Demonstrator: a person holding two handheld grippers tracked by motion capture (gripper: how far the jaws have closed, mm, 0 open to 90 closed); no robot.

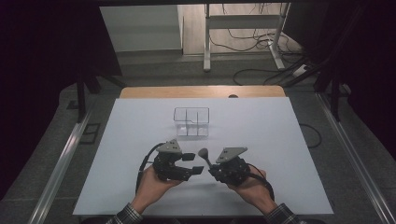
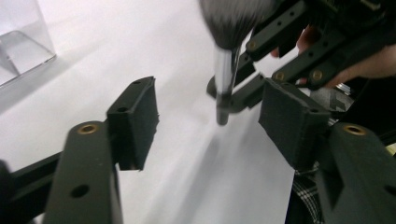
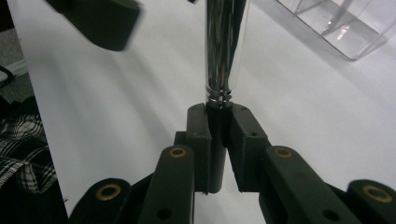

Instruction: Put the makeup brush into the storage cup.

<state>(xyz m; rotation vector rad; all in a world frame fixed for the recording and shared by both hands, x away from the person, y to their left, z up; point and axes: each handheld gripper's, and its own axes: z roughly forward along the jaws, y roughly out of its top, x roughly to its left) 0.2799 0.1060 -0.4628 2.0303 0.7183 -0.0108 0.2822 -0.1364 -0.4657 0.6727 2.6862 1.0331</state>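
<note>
A makeup brush (image 1: pixel 204 153) with a dark bristle head and a chrome ferrule (image 3: pixel 223 46) stands over the white table top. My right gripper (image 1: pixel 214 169) is shut on its thin black handle, the two pads (image 3: pixel 198 135) pressed against it from both sides. In the left gripper view the brush (image 2: pixel 225 70) hangs between and a little beyond my left gripper (image 2: pixel 210 121), whose pads (image 2: pixel 135 116) stand apart and touch nothing. In the high view the left gripper (image 1: pixel 193 163) sits just left of the brush, open. A person's hands hold both grippers.
A clear acrylic organizer (image 1: pixel 191 122) with several compartments stands farther back on the white sheet (image 1: pixel 140 140); one corner of the organizer (image 2: pixel 18 46) lies at the upper left of the left gripper view. A wooden table edge (image 1: pixel 201 91) runs behind the sheet.
</note>
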